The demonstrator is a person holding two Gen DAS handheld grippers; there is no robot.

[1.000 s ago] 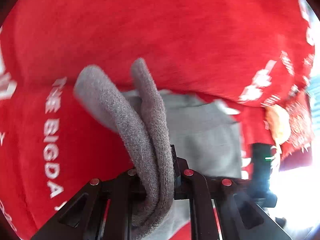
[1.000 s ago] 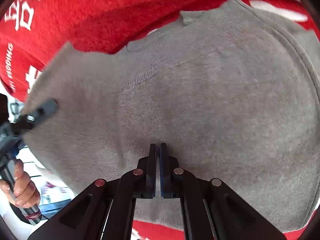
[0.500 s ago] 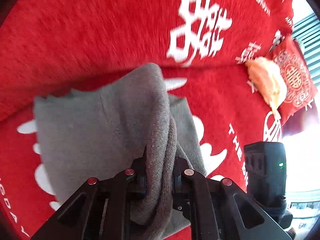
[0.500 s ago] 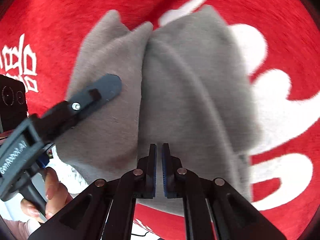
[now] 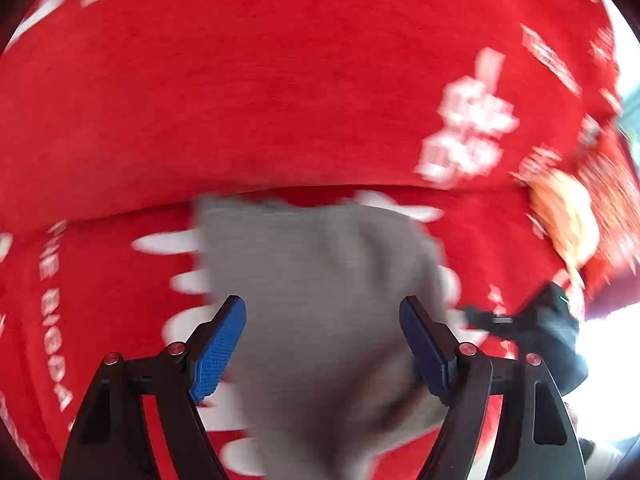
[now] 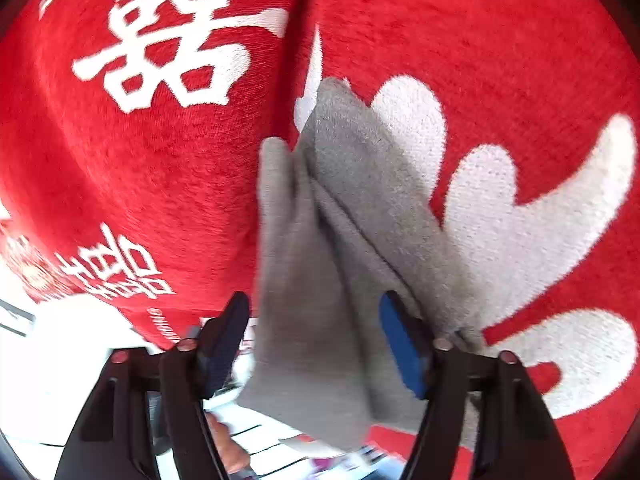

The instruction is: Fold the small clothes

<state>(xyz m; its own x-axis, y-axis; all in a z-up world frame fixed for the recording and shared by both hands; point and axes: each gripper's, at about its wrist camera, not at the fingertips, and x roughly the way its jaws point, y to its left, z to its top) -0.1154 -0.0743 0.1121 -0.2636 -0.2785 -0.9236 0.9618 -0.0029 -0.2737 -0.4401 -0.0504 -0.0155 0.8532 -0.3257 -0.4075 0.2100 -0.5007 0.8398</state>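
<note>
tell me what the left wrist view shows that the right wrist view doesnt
Only the left wrist view shows the orange item lying far right on the red cover, too blurred to identify, and the other gripper's dark body at right.

Only the right wrist view shows the large white double-happiness character and the garment's fold layers, with its near edge hanging past the cover's edge.

Both show the grey knit garment on the red patterned cover, and open jaws, left gripper and right gripper, gripping nothing.

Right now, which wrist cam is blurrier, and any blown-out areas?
Left wrist view: heavy motion blur on the grey garment and the red blanket, bottom-right corner blown out white. Right wrist view: sharper, knit texture readable, only mild smear low on the garment, overexposed patch bottom left.
</note>
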